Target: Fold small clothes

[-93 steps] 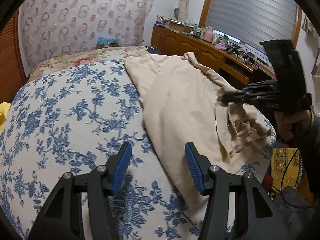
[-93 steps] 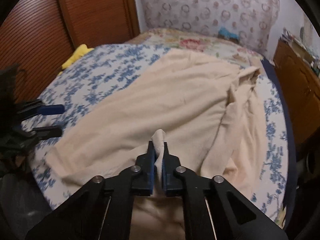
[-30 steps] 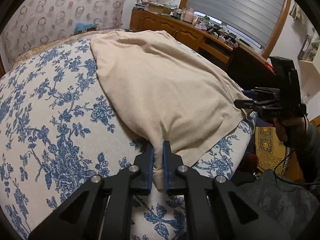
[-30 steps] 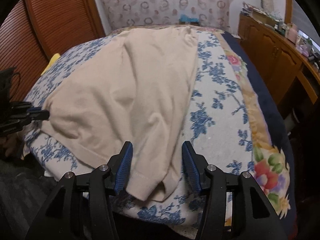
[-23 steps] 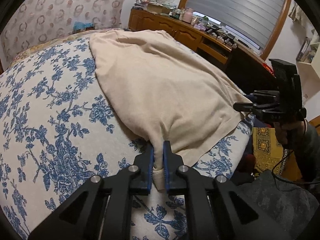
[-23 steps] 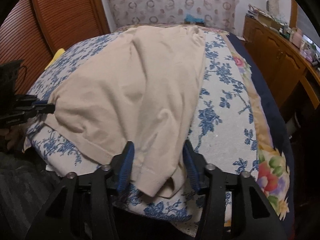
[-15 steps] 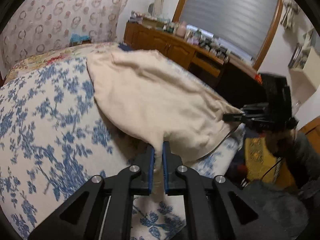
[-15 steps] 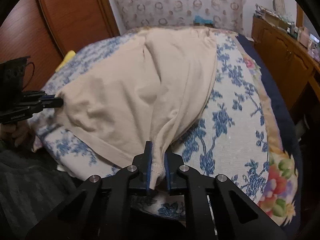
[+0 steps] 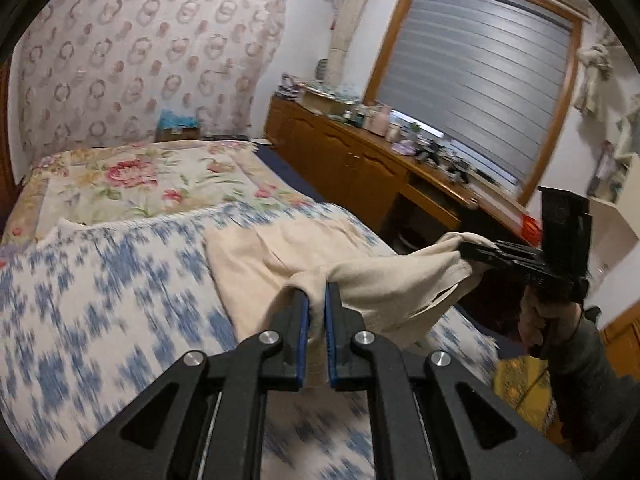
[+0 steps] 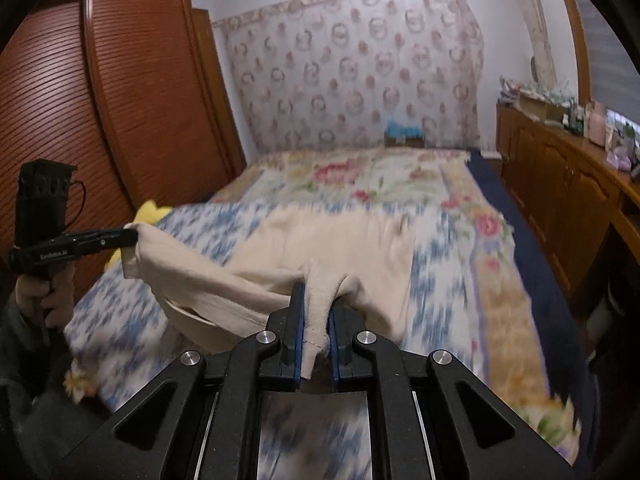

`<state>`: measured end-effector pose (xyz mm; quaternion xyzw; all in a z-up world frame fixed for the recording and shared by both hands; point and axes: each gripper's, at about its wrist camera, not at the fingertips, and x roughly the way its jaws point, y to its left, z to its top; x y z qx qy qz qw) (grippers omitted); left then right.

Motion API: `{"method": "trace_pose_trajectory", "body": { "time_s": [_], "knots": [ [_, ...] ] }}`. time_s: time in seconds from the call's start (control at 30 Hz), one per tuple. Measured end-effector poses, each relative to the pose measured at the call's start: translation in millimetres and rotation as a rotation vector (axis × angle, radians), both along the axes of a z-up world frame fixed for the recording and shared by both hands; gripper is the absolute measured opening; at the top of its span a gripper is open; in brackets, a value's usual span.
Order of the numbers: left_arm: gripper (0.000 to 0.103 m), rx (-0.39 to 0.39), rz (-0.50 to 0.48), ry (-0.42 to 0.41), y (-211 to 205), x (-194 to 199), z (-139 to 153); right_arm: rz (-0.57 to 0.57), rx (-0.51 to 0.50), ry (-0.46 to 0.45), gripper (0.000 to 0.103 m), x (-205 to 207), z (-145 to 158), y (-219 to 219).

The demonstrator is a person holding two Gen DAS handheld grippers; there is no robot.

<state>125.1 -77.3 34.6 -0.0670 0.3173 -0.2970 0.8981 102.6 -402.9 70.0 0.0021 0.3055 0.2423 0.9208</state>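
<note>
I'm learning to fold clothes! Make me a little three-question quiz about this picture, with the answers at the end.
1. True or false: both grippers are pinching the cream garment.
2. Which part of the garment lies on the blue-flowered bedspread? A) the far end B) the pinched end C) none
3. Fill in: between the left gripper and the right gripper, the lifted cloth hangs off the ____.

Key: 1 true; 2 A; 3 bed.
</note>
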Motion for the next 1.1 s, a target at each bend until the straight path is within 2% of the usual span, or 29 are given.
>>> {"method": "trace_pose_trajectory", "body": {
  "time_s": [0.17, 0.5, 0.57, 0.6, 0.63, 0.7, 0.73, 0.83, 0.9, 1.1],
  "knots": [
    [0.005, 0.047, 0.046, 0.041, 0, 64, -10, -0.024, -0.007, 0.048, 0.006, 78, -6, 7],
    [0.007, 0.125, 0.074, 0.118, -8, 152, -43, -0.058, -0.045, 0.116, 0.009, 158, -29, 11],
    [0.01, 0.145, 0.076, 0.128, -9, 159, -50, -0.072, -0.084, 0.117, 0.017, 167, -35, 12],
    [0.014, 0.155, 0.074, 0.129, -9, 161, -54, -0.077, -0.102, 0.116, 0.022, 170, -37, 11],
    [0.019, 0.161, 0.074, 0.129, -9, 161, -55, -0.085, -0.122, 0.113, 0.032, 172, -38, 11],
    [0.029, 0.183, 0.076, 0.122, -6, 159, -58, -0.089, -0.137, 0.097, 0.041, 173, -39, 8],
    [0.036, 0.191, 0.07, 0.119, -3, 155, -60, -0.081, -0.145, 0.09, 0.042, 171, -39, 7],
    [0.046, 0.201, 0.027, 0.134, 2, 141, -71, -0.015, -0.176, 0.089, 0.05, 154, -44, 12],
    [0.049, 0.219, 0.0, 0.149, 3, 132, -81, 0.033, -0.189, 0.106, 0.052, 147, -50, 16],
    [0.049, 0.261, -0.023, 0.189, -3, 128, -101, 0.14, -0.257, 0.124, 0.052, 136, -68, 39]
  ]
}}
